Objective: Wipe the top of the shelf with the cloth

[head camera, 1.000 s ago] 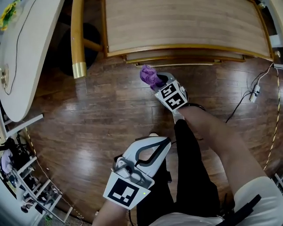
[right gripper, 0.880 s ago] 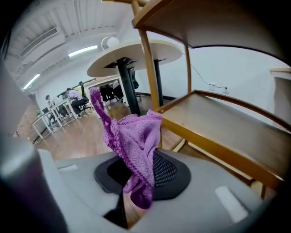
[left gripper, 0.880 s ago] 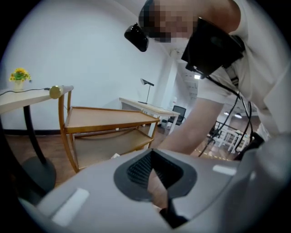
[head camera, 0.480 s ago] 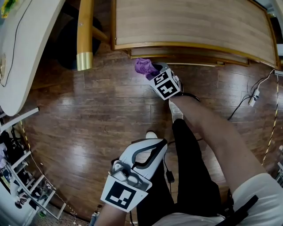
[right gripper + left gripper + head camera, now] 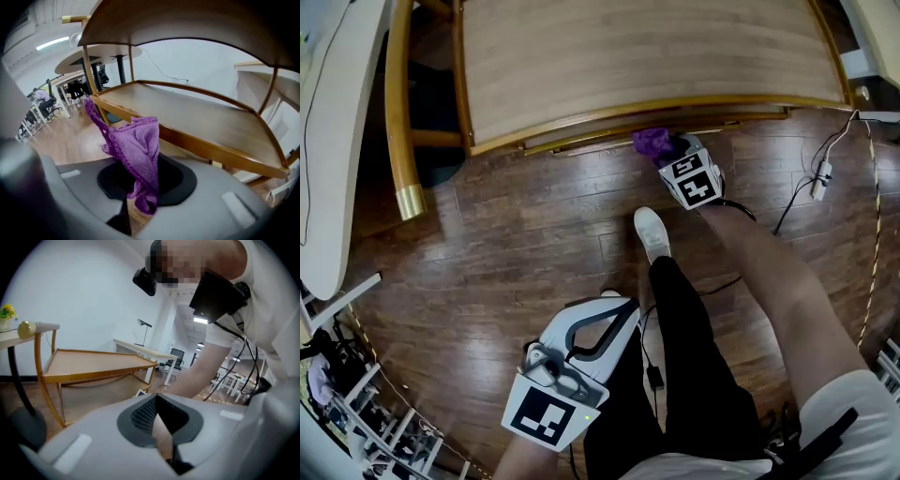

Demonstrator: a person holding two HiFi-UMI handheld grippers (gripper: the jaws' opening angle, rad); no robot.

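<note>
Pinches a fold of the purple cloth (image 5: 137, 149) in the right gripper (image 5: 140, 185), jaws clamped on it, most of the fabric standing loose above them. Sits right of centre near the top of the head view, just at the front rim of the shelf (image 5: 637, 56), not on the top board. In the right gripper view, looks in beneath that board, its underside arcing across the upper frame, toward a lower tier at centre right. Holds the left gripper (image 5: 598, 323) low, at lower centre-left of the head view, jaws pressed together on nothing.

Likely trouble from here:
- Lifting straight up risks snagging the cloth or the jaws on the raised rim, judging by the cloth's place below the top surface.
- Pushing straight ahead instead risks wiping the lower tier, not the top.
- A thin pinch as well, so a drag across the wood could well tug the fold free, and too small a patch of fabric might meet the board.

Against the head view of half a second back:
- Stands closer to the shelf now, cloth at the rim and no longer over open floor (image 5: 516, 234) short of it.
- Shows the top board wider across the upper frame.
- Shows a white shoe (image 5: 652, 232) forward at centre.
- Finds the left gripper much where it was, shut as before.
</note>
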